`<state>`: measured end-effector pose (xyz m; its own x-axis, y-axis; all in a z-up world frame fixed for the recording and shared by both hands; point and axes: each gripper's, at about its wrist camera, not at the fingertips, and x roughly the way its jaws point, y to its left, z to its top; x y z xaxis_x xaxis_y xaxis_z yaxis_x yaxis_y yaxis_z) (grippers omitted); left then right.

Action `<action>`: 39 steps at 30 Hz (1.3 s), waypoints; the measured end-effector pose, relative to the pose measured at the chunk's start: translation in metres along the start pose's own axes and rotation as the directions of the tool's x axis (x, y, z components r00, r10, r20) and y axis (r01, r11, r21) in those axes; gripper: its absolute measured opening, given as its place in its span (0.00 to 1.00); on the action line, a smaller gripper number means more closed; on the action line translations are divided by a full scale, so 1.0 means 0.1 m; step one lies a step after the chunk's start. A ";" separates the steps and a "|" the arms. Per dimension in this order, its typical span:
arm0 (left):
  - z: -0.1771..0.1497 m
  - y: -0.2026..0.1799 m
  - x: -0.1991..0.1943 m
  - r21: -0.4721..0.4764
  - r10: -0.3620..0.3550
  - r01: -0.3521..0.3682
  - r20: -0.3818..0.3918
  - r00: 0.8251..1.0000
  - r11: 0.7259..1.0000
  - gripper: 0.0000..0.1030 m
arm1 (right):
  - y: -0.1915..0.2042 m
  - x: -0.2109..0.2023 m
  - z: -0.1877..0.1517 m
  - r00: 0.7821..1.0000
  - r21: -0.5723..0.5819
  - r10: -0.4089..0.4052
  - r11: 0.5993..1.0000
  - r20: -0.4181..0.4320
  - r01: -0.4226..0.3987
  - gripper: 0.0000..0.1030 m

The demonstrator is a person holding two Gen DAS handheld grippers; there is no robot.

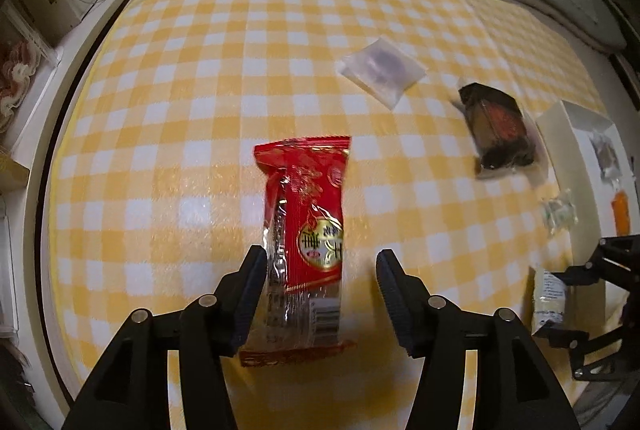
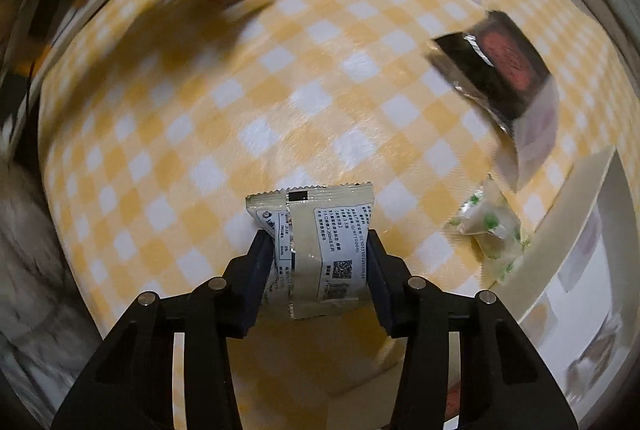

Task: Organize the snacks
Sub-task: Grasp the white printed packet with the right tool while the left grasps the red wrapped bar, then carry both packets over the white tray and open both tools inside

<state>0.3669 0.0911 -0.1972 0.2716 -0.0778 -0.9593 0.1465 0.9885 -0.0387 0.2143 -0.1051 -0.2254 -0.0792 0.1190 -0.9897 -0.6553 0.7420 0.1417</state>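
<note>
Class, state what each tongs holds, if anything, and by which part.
Right tongs pinch the cream snack packet across its lower side edges. Left tongs are open around the red packet, gripping nothing.

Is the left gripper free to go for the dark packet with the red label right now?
Probably not yet: the left gripper is open around the red packet, which lies between its fingers. The dark packet lies uncovered beyond, on the checked cloth.
</note>
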 end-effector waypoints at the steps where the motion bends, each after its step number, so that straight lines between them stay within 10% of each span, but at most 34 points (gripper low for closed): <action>1: 0.01 0.00 0.03 -0.003 0.009 -0.009 -0.002 1.000 1.000 0.54 | -0.04 0.01 0.04 1.000 0.033 -0.006 0.999 0.003 0.006 0.45; 10: 0.07 0.02 0.14 -0.025 0.035 -0.035 -0.009 0.999 0.999 0.54 | -0.42 0.01 0.22 0.995 0.429 0.051 0.899 0.090 -0.085 0.45; 15: 0.05 0.03 0.17 -0.021 0.029 -0.030 -0.025 0.999 0.999 0.53 | -0.63 0.08 0.38 0.981 0.521 0.146 0.832 0.126 -0.191 0.68; 32: 0.15 -0.08 0.26 -0.005 0.069 -0.070 -0.043 0.997 0.998 0.36 | -0.50 0.19 0.57 0.993 0.508 0.067 0.855 0.092 -0.105 0.50; 39: 0.18 -0.14 -0.07 -0.052 0.066 -0.061 0.095 0.993 0.997 0.33 | -0.46 0.02 0.62 0.986 0.499 0.022 0.860 0.165 -0.103 0.46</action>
<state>0.3804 0.0758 -0.1850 0.3703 -0.0243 -0.9286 0.0802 0.9968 0.0059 0.2909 -0.0985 -0.2332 0.0319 0.2427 -0.9696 -0.1804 0.9555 0.2332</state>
